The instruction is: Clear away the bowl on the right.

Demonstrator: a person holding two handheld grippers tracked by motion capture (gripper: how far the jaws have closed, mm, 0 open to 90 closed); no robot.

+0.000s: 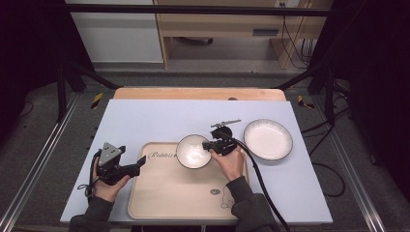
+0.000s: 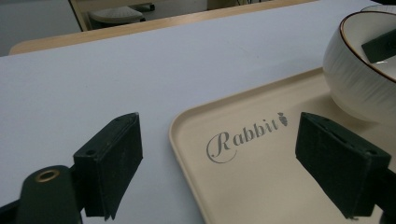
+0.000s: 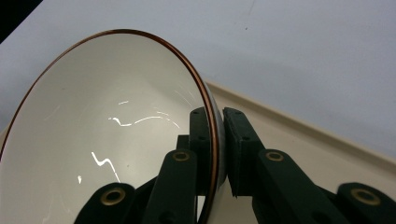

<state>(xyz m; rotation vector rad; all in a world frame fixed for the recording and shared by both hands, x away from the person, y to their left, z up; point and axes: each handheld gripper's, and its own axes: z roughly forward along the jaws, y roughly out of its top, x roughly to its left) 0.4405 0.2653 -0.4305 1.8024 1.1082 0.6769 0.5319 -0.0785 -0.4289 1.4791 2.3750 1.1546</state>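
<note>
The right gripper (image 3: 217,154) pinches the rim of the white ceramic bowl with a brown edge (image 3: 93,140), over the far part of the beige plastic tray (image 1: 183,193); the white plate (image 1: 268,139) lies to its right; release seemingly remains; the left gripper (image 2: 219,163) waits open beside the tray's near-left corner.

A wooden table (image 1: 145,93) carried a pale lilac rectangular mat (image 1: 145,121). On the mat lay a beige plastic tray (image 1: 169,193). Just right of the tray sat a shallow white plate with a dark rim (image 1: 268,139).

White brown-rimmed bowl (image 1: 193,152) sits on the beige tray (image 1: 169,193).
</note>
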